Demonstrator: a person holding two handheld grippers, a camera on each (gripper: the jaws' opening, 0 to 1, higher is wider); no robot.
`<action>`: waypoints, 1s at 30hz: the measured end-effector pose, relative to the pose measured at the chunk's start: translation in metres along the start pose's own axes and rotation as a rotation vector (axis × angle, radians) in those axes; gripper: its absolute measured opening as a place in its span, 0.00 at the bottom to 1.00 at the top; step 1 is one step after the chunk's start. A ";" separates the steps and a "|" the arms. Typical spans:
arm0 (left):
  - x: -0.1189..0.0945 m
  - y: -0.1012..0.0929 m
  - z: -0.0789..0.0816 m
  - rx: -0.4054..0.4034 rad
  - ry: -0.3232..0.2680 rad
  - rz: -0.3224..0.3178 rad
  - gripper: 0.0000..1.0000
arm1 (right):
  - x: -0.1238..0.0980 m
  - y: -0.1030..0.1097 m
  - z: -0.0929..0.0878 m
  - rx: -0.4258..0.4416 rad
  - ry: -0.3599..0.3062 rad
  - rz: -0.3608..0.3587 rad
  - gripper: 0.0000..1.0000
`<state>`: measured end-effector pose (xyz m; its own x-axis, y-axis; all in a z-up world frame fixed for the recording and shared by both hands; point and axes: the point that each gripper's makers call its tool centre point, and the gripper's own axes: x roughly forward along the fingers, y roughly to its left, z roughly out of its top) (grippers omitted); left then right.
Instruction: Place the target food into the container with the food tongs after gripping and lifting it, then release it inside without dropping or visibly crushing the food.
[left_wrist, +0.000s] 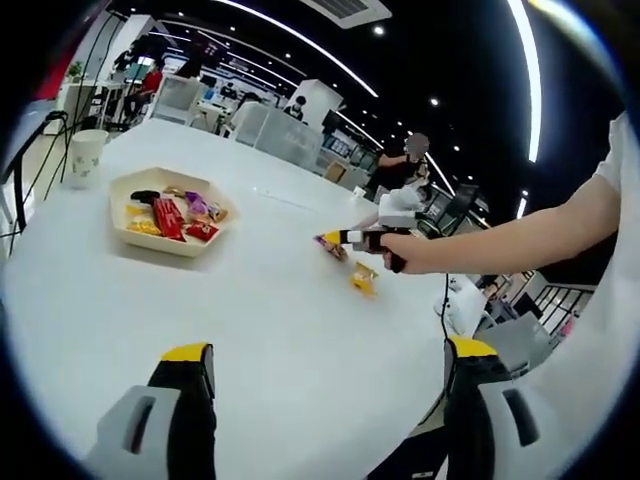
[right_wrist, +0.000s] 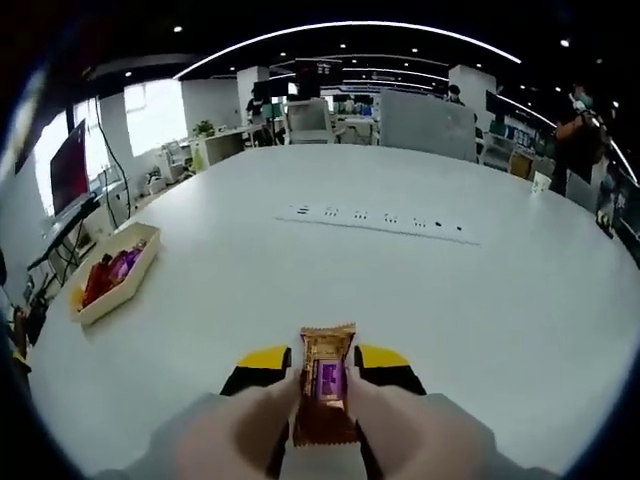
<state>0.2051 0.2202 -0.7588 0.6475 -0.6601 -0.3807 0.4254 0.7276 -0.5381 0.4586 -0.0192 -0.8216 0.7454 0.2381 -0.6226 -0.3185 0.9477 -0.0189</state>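
On the far left of the white table (left_wrist: 270, 330) we see the cream tray (left_wrist: 125, 231) already carrying several wrapped snacks, so some loading looks done, while a yellow snack (left_wrist: 364, 280) lies loose on the table right of it. Our left gripper (left_wrist: 330, 362) hovers near us with its jaws wide apart and nothing between them. Our right gripper (right_wrist: 323, 368) has closed on the brown wrapped snack (right_wrist: 325, 398), long axis running along the jaws and pointing away across the table; judging by the gap, carrying it left to the tray and releasing remain.
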 end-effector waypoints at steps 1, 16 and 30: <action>0.000 0.000 0.000 -0.001 -0.002 0.001 0.96 | 0.001 0.001 0.000 -0.019 0.005 -0.003 0.23; -0.006 0.006 0.003 -0.020 -0.036 0.039 0.95 | -0.019 0.007 0.010 0.265 -0.027 0.031 0.22; -0.007 0.015 0.010 -0.005 -0.064 0.030 0.94 | -0.039 0.028 0.018 0.335 -0.029 0.065 0.22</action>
<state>0.2136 0.2376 -0.7569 0.6990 -0.6245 -0.3486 0.4020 0.7462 -0.5307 0.4314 0.0022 -0.7835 0.7477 0.3016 -0.5916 -0.1594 0.9464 0.2810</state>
